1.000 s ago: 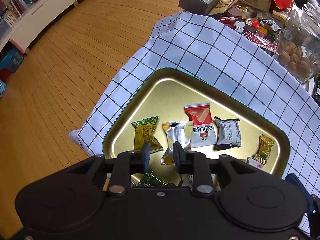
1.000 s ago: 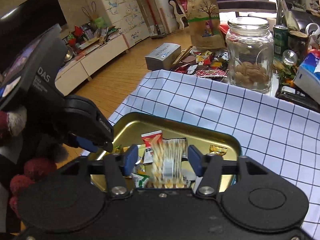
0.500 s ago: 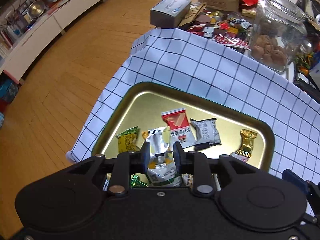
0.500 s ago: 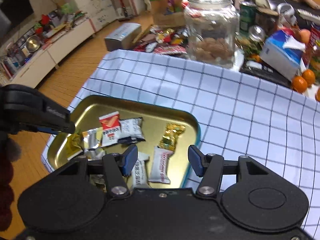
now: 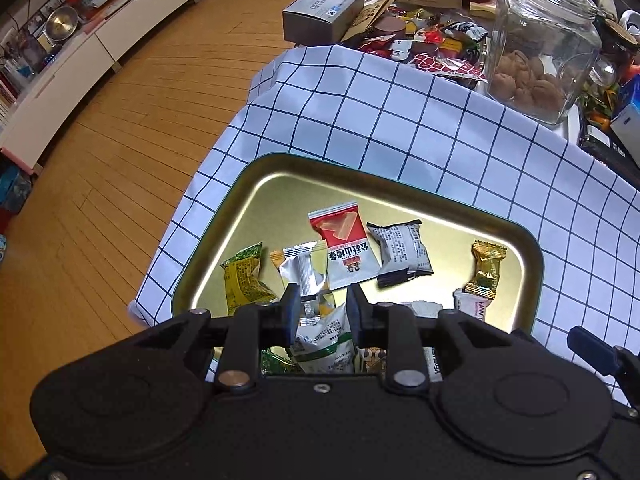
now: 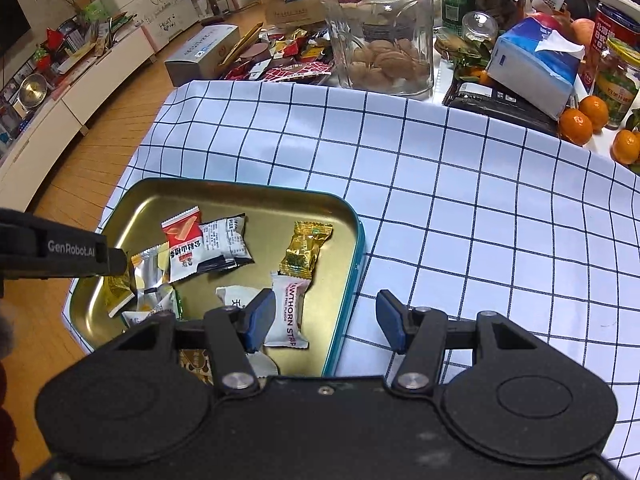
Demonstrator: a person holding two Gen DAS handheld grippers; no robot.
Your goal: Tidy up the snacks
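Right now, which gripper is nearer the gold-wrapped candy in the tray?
Right. The right gripper hangs open just in front of the gold-wrapped candy, while the left gripper sits over the snacks at the tray's opposite side.

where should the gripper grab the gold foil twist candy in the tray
Judging from its pose, grip the gold foil twist-wrapped candy across its narrow middle, coming straight down from above. It lies flat and alone on the gold metal tray, its flared ends pointing up-tray and down-tray, so fingers should close on its long sides.

- One tray [image 6: 352,248]
- One glass jar [image 6: 380,20]
- Three oranges [image 6: 576,126] in the right view
- At least nine wrapped snacks [image 6: 184,248] in the tray; some are hidden
- Two grippers [image 5: 322,312]
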